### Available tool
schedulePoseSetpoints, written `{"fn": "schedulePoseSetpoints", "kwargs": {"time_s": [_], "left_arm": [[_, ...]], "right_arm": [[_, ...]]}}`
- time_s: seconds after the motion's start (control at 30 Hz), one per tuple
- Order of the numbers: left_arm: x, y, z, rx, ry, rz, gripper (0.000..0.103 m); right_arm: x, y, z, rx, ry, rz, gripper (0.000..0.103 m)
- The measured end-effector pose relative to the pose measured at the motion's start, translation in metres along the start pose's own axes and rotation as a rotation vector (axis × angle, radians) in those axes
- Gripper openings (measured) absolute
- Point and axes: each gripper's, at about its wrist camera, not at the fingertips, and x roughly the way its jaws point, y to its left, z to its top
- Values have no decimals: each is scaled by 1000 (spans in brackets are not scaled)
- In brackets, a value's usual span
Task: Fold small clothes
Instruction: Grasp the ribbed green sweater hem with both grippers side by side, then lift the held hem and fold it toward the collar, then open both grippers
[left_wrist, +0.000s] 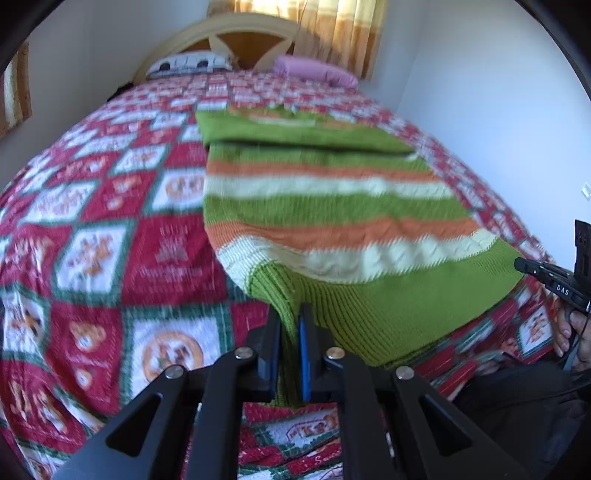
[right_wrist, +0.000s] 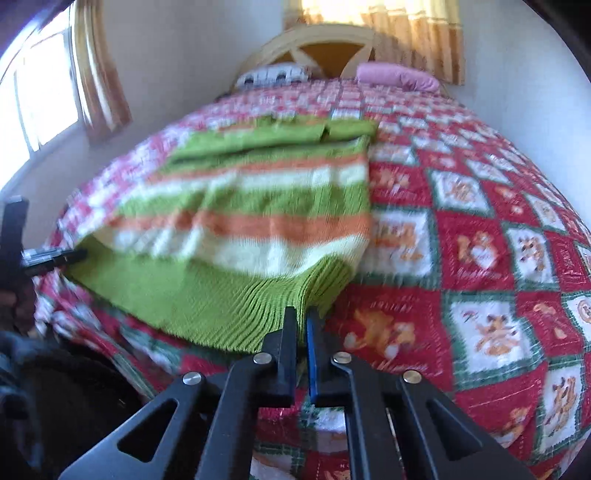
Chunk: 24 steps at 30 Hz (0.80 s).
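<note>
A knitted sweater (left_wrist: 332, 206) in green, orange and cream stripes lies flat on the bed, its sleeves folded across the upper part. My left gripper (left_wrist: 291, 314) is shut on the left corner of the green ribbed hem, and the knit runs down between its fingers. My right gripper (right_wrist: 301, 314) is shut on the right corner of the same hem of the sweater (right_wrist: 251, 206). The hem is lifted slightly off the quilt at both corners. Each gripper also shows in the other's view: the right gripper (left_wrist: 521, 264) at the right edge, the left gripper (right_wrist: 83, 254) at the left edge.
A red, white and green patchwork quilt (left_wrist: 110, 221) covers the whole bed. At the far end lie a pink pillow (left_wrist: 314, 70) and a white patterned pillow (left_wrist: 188, 62) against a wooden headboard (left_wrist: 236, 37). A white wall runs along the bed's right side. A person's hand (left_wrist: 569, 328) holds the right gripper.
</note>
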Motion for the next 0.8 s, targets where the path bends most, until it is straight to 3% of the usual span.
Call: {"fn": "schedulePoseSetpoints", "kwargs": {"time_s": [0.37,0.8], "left_arm": [[-6,-8,39,121,-47,72,9],[-6,2,116,131,-127,104,9]], "right_arm": [[-25,1,35,23,-168,44,3],[-35,-3,117,-3,-310,37,3]]}}
